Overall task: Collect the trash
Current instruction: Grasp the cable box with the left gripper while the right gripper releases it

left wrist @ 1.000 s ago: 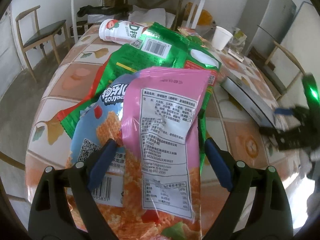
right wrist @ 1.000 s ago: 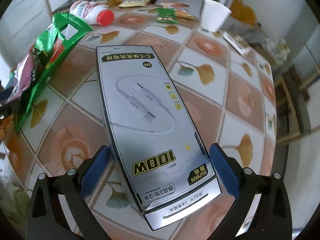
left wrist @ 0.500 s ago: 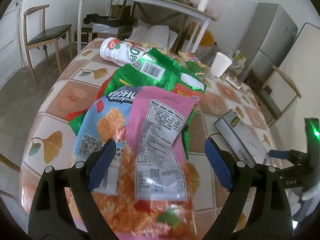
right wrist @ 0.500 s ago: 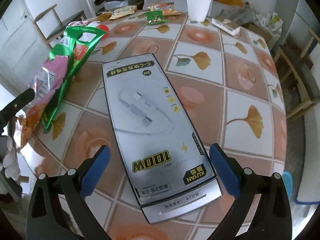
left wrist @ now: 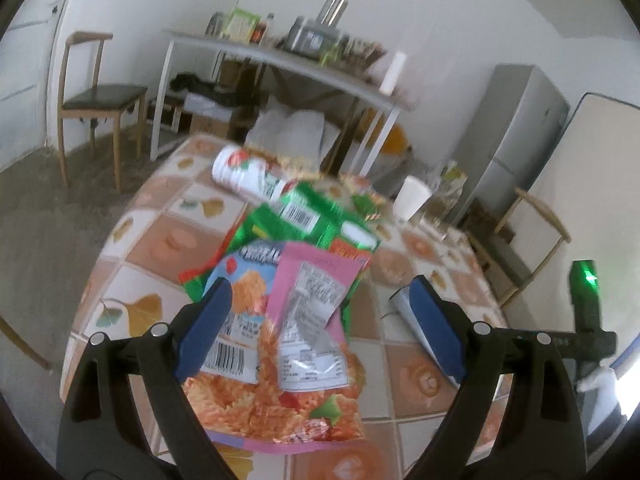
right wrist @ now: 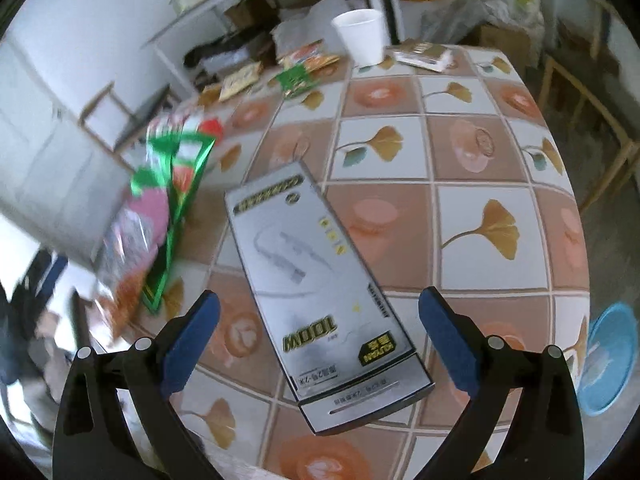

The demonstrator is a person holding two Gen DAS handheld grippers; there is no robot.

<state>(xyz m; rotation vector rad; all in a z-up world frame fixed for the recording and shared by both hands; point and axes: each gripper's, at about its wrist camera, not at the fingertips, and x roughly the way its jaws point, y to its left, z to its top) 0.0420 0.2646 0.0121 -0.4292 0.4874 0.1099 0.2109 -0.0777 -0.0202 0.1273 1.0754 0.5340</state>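
both grippers (left wrist: 320,324) (right wrist: 318,340) agape above table (right wrist: 500,152)

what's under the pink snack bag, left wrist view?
The pink snack bag lies on top of a blue snack bag, and both overlap a green bag behind them. The tiled table beneath is covered there; anything else under the pile cannot be seen.

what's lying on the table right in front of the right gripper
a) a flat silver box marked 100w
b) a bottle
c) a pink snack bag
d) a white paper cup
a: in the right wrist view the flat silver box marked 100W lies on the tiled table ahead of the open right gripper, between its fingers but untouched.
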